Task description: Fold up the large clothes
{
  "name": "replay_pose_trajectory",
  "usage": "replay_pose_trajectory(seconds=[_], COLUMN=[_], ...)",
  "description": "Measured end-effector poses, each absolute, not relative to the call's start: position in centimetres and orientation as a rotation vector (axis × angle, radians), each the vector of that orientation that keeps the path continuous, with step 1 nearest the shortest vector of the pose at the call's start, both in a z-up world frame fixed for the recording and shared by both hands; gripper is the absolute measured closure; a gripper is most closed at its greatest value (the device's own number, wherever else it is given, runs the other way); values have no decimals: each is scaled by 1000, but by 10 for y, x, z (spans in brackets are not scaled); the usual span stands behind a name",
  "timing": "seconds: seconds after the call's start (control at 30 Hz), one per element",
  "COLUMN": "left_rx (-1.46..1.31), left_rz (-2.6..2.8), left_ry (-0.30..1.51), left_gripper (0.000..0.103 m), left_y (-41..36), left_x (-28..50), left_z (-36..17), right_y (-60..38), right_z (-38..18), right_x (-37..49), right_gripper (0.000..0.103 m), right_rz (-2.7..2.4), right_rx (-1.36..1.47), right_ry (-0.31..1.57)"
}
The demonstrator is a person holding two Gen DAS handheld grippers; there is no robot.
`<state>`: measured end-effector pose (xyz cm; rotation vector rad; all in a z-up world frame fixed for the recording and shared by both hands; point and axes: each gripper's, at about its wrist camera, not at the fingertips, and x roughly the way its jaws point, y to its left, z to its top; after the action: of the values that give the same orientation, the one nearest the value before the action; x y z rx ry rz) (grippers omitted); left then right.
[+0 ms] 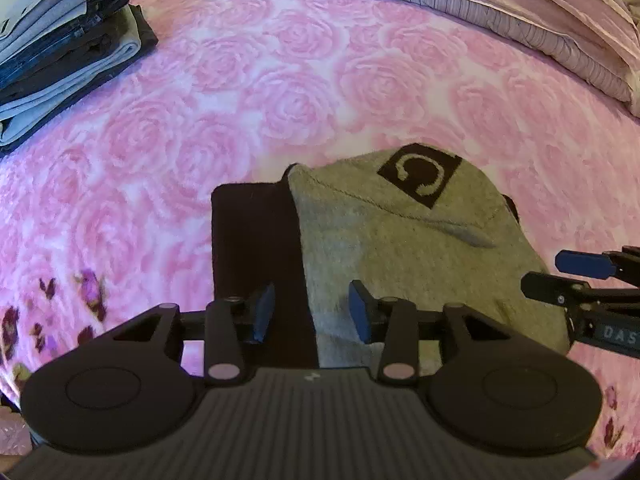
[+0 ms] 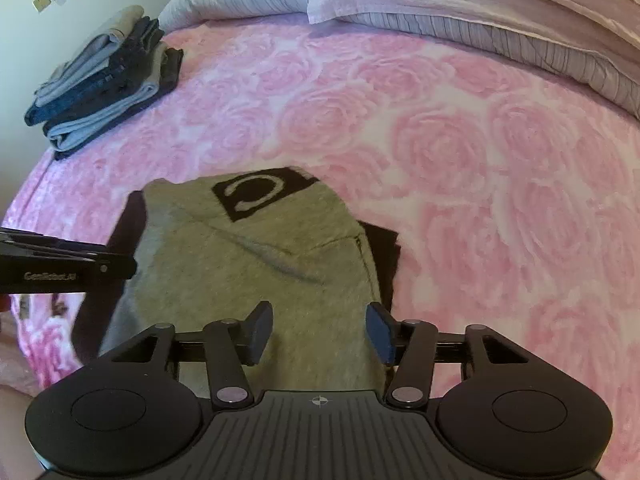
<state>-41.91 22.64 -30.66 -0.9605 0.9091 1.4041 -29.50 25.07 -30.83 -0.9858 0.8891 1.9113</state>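
1. The left gripper (image 1: 312,312) hangs with its jaws apart and nothing between them, low over the near end of the garment, where the grey panel meets the dark one.
2. The right gripper (image 2: 320,332) is likewise spread and empty, poised above the near right part of the grey cloth; its blue-padded fingertips (image 1: 584,264) also show at the edge of the left wrist view, just beside the garment's right border.
3. The grey and black garment (image 1: 400,240) lies partly folded on the pink rose-patterned blanket (image 1: 240,100), its black square logo patch (image 1: 420,172) at the far end and a shallow crease running across the middle.
4. It looks like a thick, soft knit: limp, moderately heavy for cloth, not fragile, with a fuzzy surface that should resist slipping between the pads.
5. Being floppy, it will likely sag and drag on the plush blanket if lifted by one point; taking the two near corners or the near hem, one in each gripper, seems the surest hold for carrying that edge toward the logo.
6. Well apart at the far left stands a stack of folded clothes (image 2: 108,80).
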Motion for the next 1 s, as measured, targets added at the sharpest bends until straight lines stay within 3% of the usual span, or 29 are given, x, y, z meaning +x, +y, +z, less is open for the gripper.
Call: replay_pose_trajectory(seconds=[0.33, 0.43, 0.53, 0.6, 0.77, 1.0], left_rx=[-957, -992, -1142, -1252, -1530, -1513], left_rz=[1399, 1387, 1396, 1385, 1217, 1100], left_ry=[896, 817, 647, 554, 257, 141], left_gripper=[57, 51, 39, 38, 36, 35], left_y=[220, 213, 200, 193, 188, 204], left_x=[-421, -440, -491, -522, -570, -570], left_z=[-297, -293, -305, -325, -390, -412], right_y=[243, 248, 257, 266, 283, 308], right_z=[-301, -306, -322, -340, -395, -422], right_x=[-291, -277, -239, -212, -171, -188], right_gripper=[50, 48, 39, 34, 34, 35], right_rz=[1926, 1928, 1883, 1831, 1731, 1814], right_rx=[-993, -985, -890, -795, -555, -404], right_ry=[904, 934, 1091, 1256, 1656, 1767])
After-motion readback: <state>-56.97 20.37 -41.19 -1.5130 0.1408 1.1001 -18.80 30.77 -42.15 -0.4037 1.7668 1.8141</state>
